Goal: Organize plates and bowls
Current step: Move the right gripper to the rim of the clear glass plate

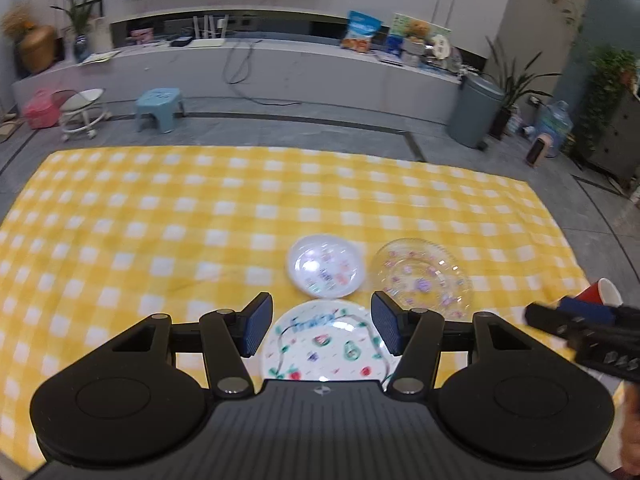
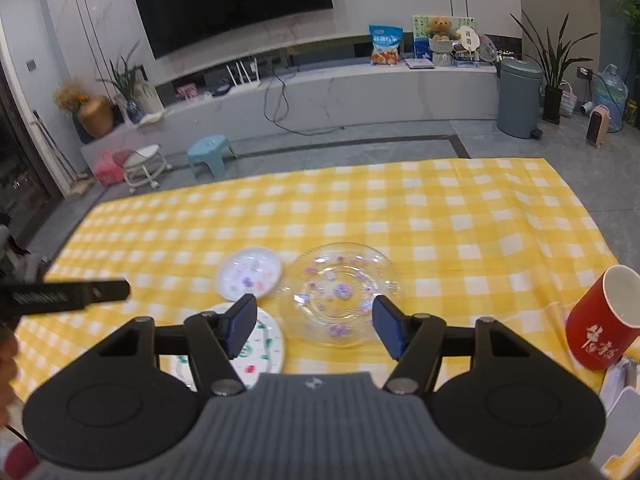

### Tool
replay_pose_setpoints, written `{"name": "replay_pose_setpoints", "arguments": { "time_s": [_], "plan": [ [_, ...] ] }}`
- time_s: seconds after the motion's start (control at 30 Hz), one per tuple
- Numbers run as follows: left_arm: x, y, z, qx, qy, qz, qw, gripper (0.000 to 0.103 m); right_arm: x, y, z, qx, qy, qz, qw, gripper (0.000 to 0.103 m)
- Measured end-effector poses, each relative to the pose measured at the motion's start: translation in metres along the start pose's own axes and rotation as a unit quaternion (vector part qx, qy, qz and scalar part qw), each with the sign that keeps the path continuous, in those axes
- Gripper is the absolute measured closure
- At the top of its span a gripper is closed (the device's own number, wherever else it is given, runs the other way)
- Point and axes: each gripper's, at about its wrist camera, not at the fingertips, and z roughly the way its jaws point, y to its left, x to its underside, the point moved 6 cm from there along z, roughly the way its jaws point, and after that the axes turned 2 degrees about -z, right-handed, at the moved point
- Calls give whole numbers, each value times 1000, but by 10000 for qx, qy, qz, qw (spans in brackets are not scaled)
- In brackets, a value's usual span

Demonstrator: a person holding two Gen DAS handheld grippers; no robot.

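we take the clear glass plate (image 2: 338, 294) as landmark. it lies flat on the yellow checked surface (image 2: 460, 216), purple flower marks inside; its rim is hard to trace against the cloth. just to its left, the small white plate (image 2: 249, 272), its print blurred. nearer us and left of the glass plate, the fruit-print white plate (image 1: 326, 344); blue writing along its top is too smeared to read, and its near edge is cut off by the tool body. right of the glass plate, well apart, a red cup (image 2: 604, 320) with white characters we cannot make out.

left gripper (image 1: 322, 330): fingers spread wide, nothing between them, above the fruit-print plate. right gripper (image 2: 314, 328): fingers likewise released, above the glass plate's near rim.
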Motion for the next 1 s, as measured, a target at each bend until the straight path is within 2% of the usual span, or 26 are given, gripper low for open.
{"name": "replay_pose_setpoints", "arguments": {
  "time_s": [0.1,0.23,0.27,0.33,0.4,0.5,0.53,0.6,0.73,0.87,1.0],
  "plan": [
    [-4,1,14,82,133,-152,9998,36,1,-10,17,-77,191,258,9995,39],
    [-1,-2,45,59,845,-87,9964,37,1,-16,41,-181,477,333,9981,39],
    [0,-1,50,44,898,-40,9959,38,-1,-16,44,-118,489,252,9984,39],
    [5,4,54,63,766,-54,9970,38,-3,-17,46,-70,409,224,9989,39],
    [13,14,61,141,826,-87,9964,38,2,-15,51,-344,388,237,9984,40],
    [27,28,72,155,1173,102,9929,38,20,-5,64,-993,567,314,9929,41],
    [30,34,76,121,1230,80,9923,38,26,-1,70,-1204,706,319,9897,45],
    [32,45,79,66,1270,-154,9918,41,38,5,81,-1505,895,397,9837,47],
    [33,55,86,293,1354,-278,9900,41,56,18,98,-1956,1135,489,9729,47],
    [35,59,93,372,1434,-455,9879,41,60,11,103,-1798,1181,607,9747,47],
    [31,50,92,579,1278,-468,9890,41,49,-11,95,-1536,848,938,9800,47]
  ]
}}
